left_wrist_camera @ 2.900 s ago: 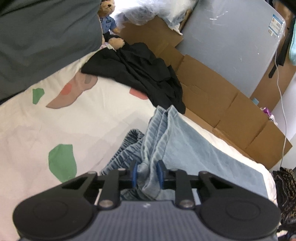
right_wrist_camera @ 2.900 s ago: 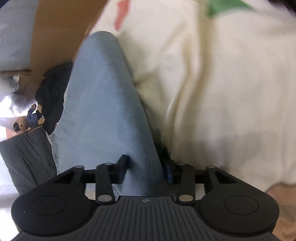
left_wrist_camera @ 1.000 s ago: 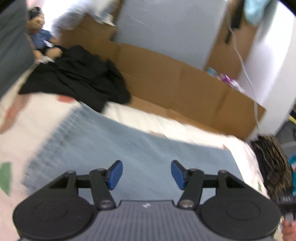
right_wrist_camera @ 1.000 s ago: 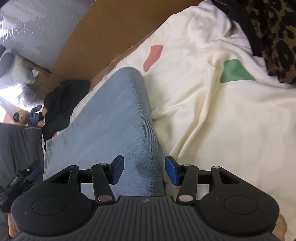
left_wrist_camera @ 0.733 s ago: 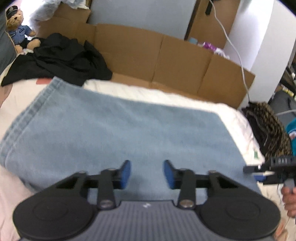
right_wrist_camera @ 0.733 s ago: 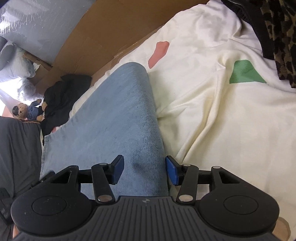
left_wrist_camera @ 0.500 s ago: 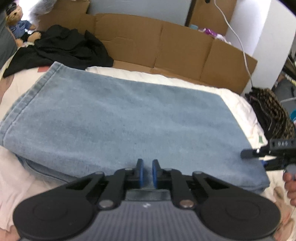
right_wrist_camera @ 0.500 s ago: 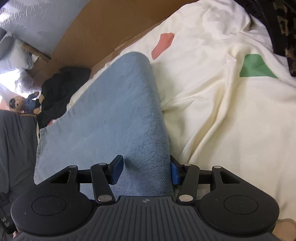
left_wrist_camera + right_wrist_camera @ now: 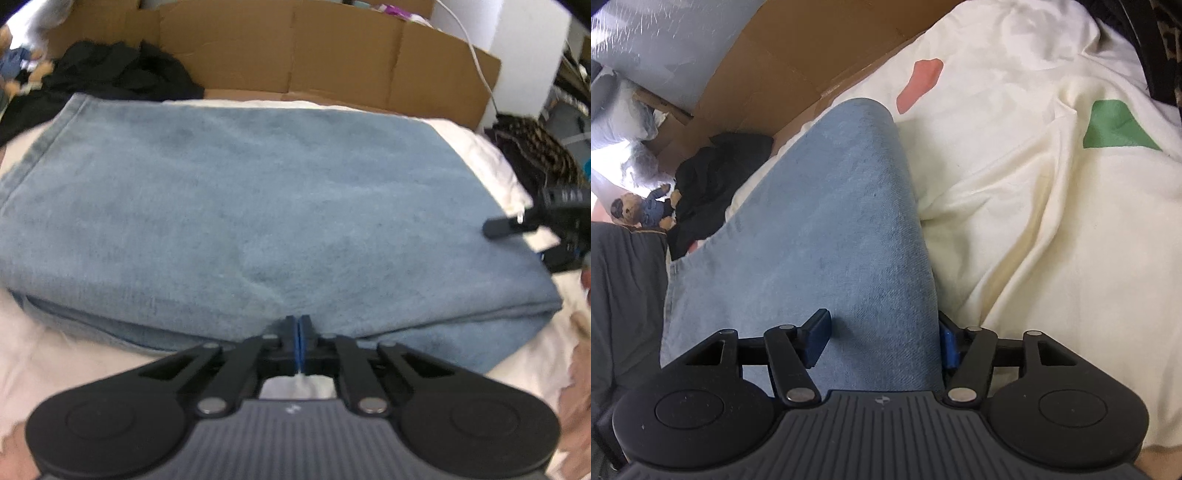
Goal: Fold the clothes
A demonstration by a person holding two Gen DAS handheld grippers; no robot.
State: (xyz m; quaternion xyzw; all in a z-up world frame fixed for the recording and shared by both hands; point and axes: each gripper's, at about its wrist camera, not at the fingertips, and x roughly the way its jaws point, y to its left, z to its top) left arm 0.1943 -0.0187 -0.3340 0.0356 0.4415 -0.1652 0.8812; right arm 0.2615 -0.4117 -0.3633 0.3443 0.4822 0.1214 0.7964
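Light blue jeans (image 9: 258, 184) lie folded flat in a wide rectangle on the bed. My left gripper (image 9: 299, 325) is shut, its blue pads together, tips pushed against the near folded edge, where the denim puckers; nothing shows between the pads. In the right wrist view the jeans (image 9: 831, 240) run away from me. My right gripper (image 9: 882, 343) stands open astride their short end, one pad over the denim, the other at the side fold. The left wrist view shows that right gripper (image 9: 532, 240) at the jeans' right end.
The cream bedsheet (image 9: 1034, 184) has coloured patches and wrinkles. Cardboard sheets (image 9: 332, 48) line the far side. A black garment (image 9: 122, 70) lies at the back left by a teddy bear (image 9: 639, 212). A leopard-print garment (image 9: 535, 147) sits at the right.
My left gripper shut from wide open and sank to the near edge of the jeans. The right gripper slid a little further over the jeans' end. The jeans, bunched before, now lie flat.
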